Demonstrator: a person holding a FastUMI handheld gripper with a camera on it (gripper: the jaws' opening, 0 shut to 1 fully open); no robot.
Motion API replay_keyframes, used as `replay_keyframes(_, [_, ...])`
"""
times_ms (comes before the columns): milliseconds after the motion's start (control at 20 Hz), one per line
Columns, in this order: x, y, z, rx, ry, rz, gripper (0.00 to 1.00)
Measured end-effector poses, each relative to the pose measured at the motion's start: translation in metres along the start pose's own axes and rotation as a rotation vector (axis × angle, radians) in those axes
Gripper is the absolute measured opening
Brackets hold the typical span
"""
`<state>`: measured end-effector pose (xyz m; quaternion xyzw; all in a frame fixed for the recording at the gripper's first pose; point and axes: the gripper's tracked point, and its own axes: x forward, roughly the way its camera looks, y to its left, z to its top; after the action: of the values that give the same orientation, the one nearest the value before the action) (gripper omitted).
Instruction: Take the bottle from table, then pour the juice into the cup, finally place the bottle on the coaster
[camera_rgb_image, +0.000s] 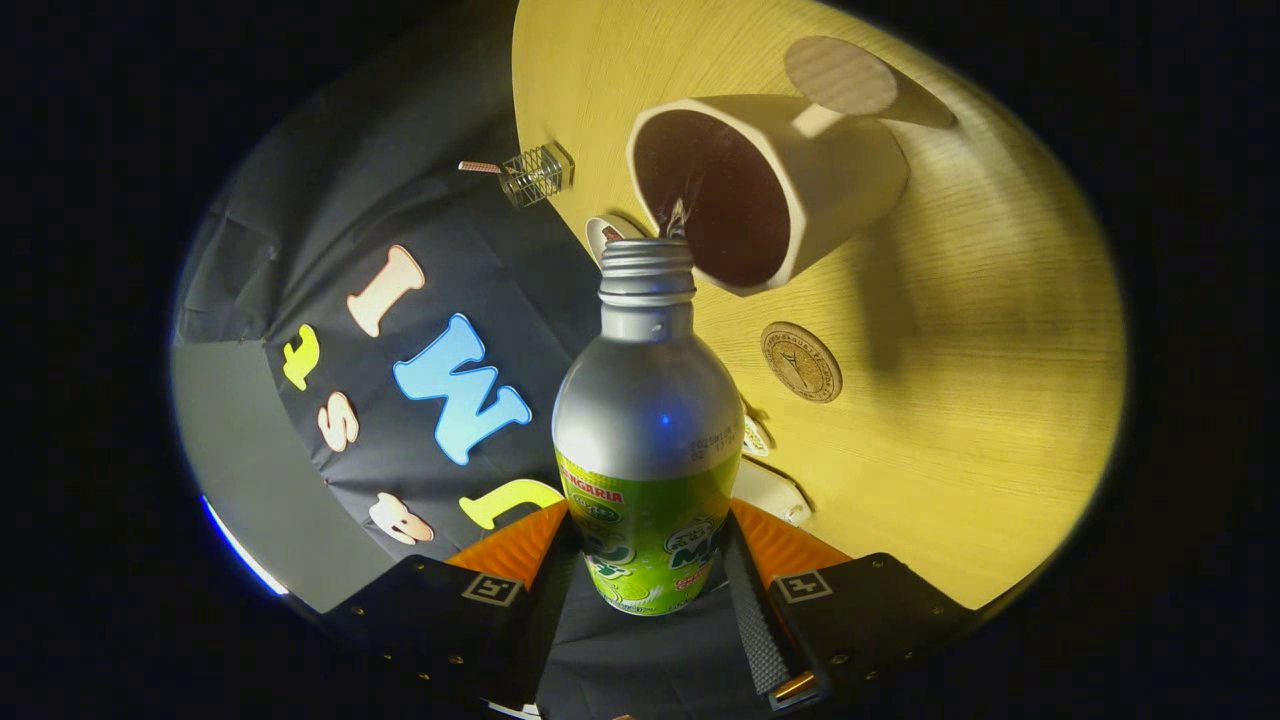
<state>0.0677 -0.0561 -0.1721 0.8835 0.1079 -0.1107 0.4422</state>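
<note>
We see the gripper clamped on the bottle at its labelled lower body, mouth tipped just over the cup; coaster beside the cup. Smooth rigid metal, likely slippery: we judge this low grip sound.

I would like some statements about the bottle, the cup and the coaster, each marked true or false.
1. The gripper holds the bottle between its two fingers. True.
2. The bottle has its cap on. False: its mouth is open.
3. The bottle's mouth points at the opening of the cup. True.
4. The bottle stands on the coaster. False: the coaster lies bare on the table, beside the bottle.
5. The cup has a handle. True.
</note>
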Motion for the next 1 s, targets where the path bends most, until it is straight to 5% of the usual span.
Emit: replay_keyframes(1000, [-0.007, 0.021, -0.019, 0.095, 0.003, 0.018, 0.76])
